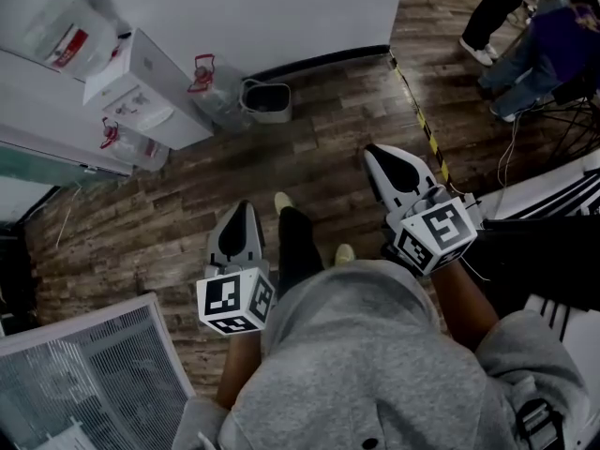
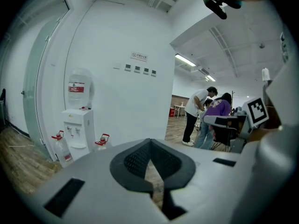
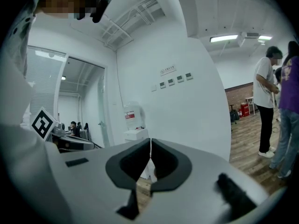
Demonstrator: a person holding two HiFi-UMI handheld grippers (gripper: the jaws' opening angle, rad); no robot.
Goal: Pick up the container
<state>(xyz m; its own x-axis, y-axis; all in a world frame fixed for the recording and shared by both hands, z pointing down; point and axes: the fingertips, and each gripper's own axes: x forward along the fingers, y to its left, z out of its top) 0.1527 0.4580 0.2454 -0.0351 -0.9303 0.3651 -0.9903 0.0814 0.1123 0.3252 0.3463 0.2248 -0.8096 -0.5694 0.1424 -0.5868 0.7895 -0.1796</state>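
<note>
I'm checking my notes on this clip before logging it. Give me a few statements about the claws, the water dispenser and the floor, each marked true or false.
1. The left claw and the right claw are both shut with nothing between them. True.
2. The water dispenser has nothing on top. False: a bottle stands on it.
3. The floor is carpeted. False: it is wood planks.
4. Jugs with red handles stand on the floor beside the water dispenser. True.
</note>
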